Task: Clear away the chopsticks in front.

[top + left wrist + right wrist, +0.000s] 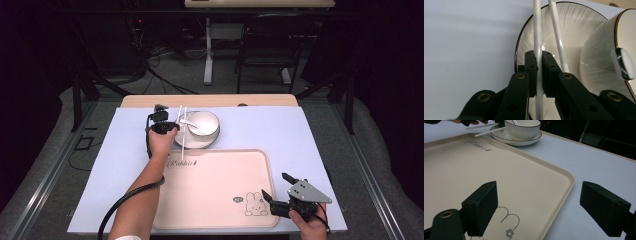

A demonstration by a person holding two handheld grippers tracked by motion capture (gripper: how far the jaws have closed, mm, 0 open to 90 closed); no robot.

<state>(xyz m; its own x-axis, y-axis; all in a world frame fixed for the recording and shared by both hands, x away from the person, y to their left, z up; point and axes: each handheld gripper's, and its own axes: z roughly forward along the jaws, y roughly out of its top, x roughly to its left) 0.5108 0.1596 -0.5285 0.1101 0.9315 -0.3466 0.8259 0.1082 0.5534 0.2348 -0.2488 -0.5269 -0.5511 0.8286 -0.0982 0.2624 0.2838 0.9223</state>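
Observation:
My left gripper (176, 127) (539, 56) is shut on a white chopstick (537, 30), pinching it over the left rim of a white ribbed plate (571, 22). A second white chopstick (557, 32) slants beside it across the plate. The pair of chopsticks (183, 135) crosses the plate's left edge. On the plate (200, 145) stands a white bowl (202, 122) (599, 57) with a spoon (190, 122) (624, 63) in it. My right gripper (276, 186) (541, 202) is open over the near right corner of a cream tray (215, 185) (474, 170), with nothing between its jaws.
The tray has a rabbit drawing (255, 205) at its near right and lettering (182, 163) at its far left. A pale blue mat (300, 130) covers the table. The bowl (522, 128) and plate (524, 141) sit just beyond the tray's far edge.

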